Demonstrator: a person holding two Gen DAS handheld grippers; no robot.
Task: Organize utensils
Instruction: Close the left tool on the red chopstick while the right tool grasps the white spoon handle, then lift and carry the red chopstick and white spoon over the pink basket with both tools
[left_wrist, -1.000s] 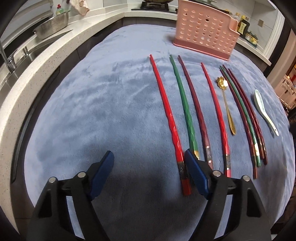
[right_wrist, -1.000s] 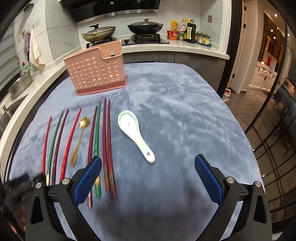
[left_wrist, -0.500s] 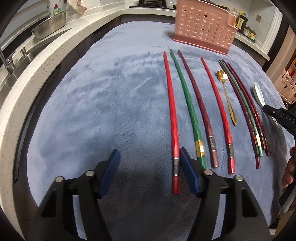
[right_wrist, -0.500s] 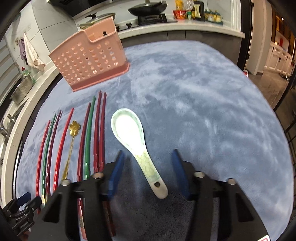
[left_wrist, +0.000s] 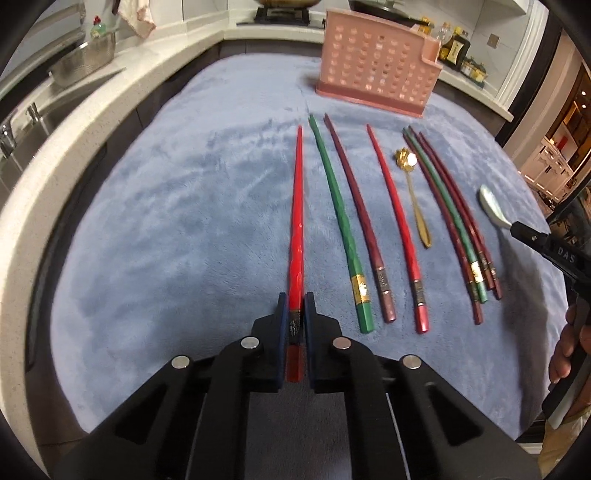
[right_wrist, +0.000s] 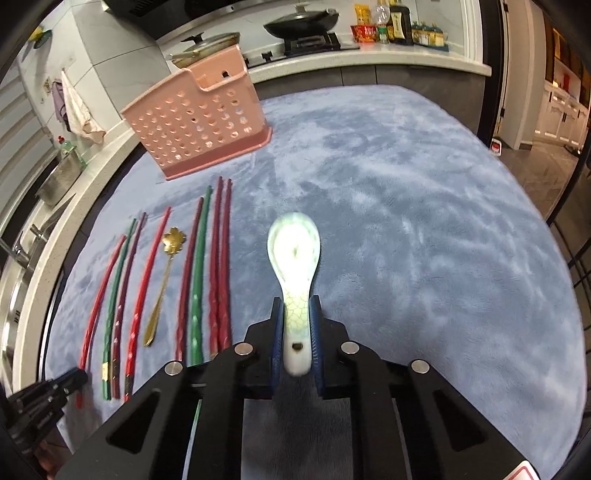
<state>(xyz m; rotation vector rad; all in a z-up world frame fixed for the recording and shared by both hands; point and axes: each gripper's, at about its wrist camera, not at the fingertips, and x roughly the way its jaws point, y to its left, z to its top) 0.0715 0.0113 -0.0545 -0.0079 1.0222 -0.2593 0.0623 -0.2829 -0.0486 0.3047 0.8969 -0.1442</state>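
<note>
In the left wrist view, my left gripper (left_wrist: 295, 300) is closing on the thick end of a bright red chopstick (left_wrist: 297, 206), and its blue pads touch both sides. The chopstick lies on the blue cloth (left_wrist: 166, 221), leftmost of a row of several red, green and maroon chopsticks. In the right wrist view, my right gripper (right_wrist: 296, 307) is closing on the handle of a pale green ceramic spoon (right_wrist: 294, 247), pads against it, bowl pointing away. A gold spoon (right_wrist: 162, 288) lies among the chopsticks.
A pink perforated utensil holder (left_wrist: 376, 62) stands upright at the far side of the cloth. A white counter with a sink (left_wrist: 22, 122) curves along the left. A stove with pans (right_wrist: 295, 26) sits behind. A person's hand (left_wrist: 569, 354) shows at the right edge.
Both grippers went from wide open to closed. The left one slid over and closed on the red chopstick's end. The right one came down over the spoon and closed on its handle.
</note>
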